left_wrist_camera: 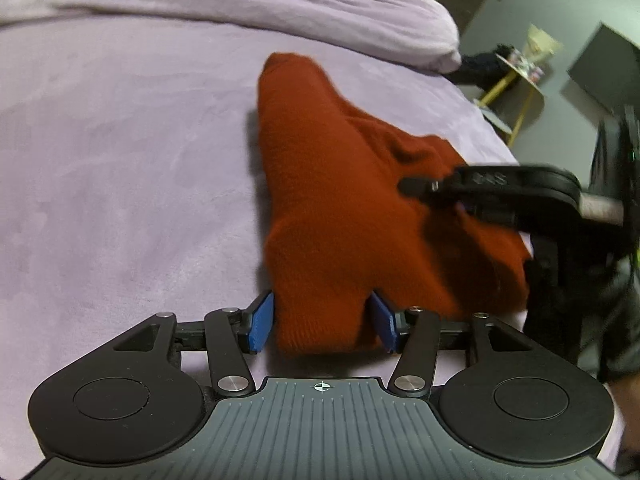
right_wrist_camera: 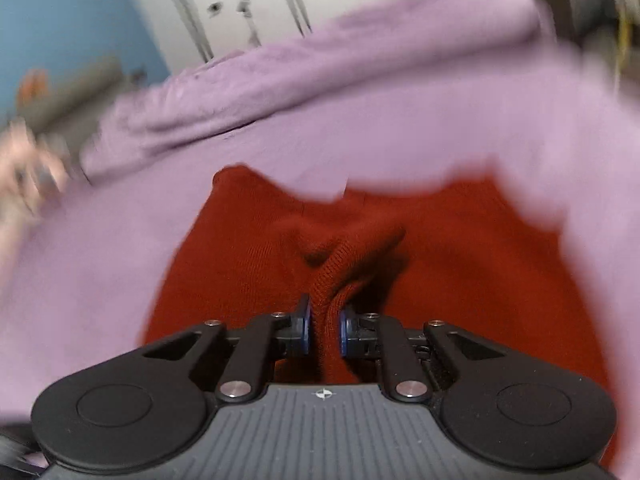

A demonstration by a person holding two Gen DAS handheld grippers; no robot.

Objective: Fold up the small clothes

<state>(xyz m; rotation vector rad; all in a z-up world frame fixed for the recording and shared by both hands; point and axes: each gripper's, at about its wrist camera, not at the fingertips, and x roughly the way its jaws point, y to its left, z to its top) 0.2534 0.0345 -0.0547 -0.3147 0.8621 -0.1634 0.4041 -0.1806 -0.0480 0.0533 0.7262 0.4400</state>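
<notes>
The left gripper (left_wrist_camera: 322, 322) holds a thick near fold of the red garment (left_wrist_camera: 344, 184); the right gripper (right_wrist_camera: 325, 330) pinches a narrow ridge. It lies on the purple bedspread (left_wrist_camera: 120, 140). Best carry both edges evenly, keeping the fold flat.

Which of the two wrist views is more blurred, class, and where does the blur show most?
Right wrist view: heavily smeared, especially the lilac bedding edges, though the red garment near the pads stays readable. Left wrist view: mostly sharp, with the right gripper streaked.
</notes>
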